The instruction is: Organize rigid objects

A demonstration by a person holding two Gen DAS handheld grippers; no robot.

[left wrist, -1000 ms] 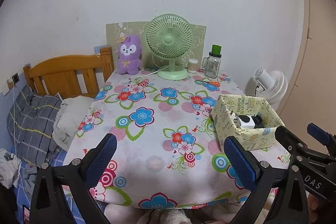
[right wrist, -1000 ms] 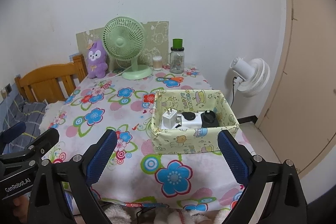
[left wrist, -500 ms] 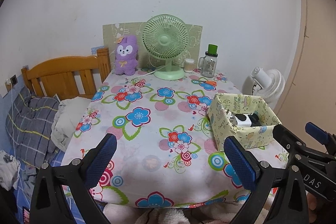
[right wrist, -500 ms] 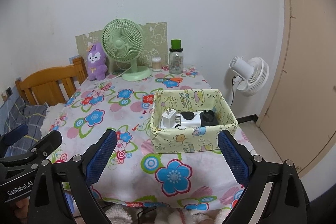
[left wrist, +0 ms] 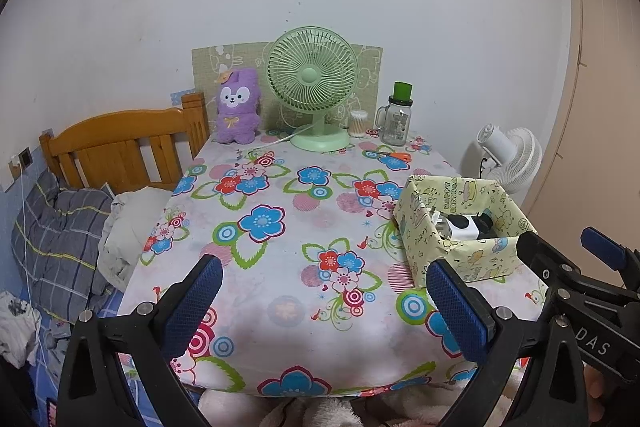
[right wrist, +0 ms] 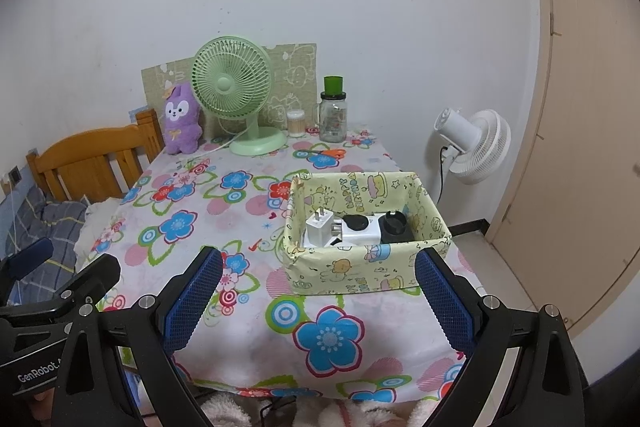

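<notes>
Yellow-green papered box [right wrist: 366,267] near the worktop's [left wrist: 280,267] right edge already holds white chargers [right wrist: 340,229] and a black adapter [right wrist: 396,227]; sorting looks essentially finished. Left tool [left wrist: 324,301] and right tool [right wrist: 320,297] hover wide apart, empty.

green fan [left wrist: 312,89] | purple plush [left wrist: 237,107] | glass jar [left wrist: 396,119] | white fan [left wrist: 508,157]

The left gripper [left wrist: 324,303] and right gripper [right wrist: 316,299] are built of black plastic. Textured blue pads [right wrist: 194,297] and silver screws [right wrist: 146,301] are fitted. White lettering is printed on both.
</notes>
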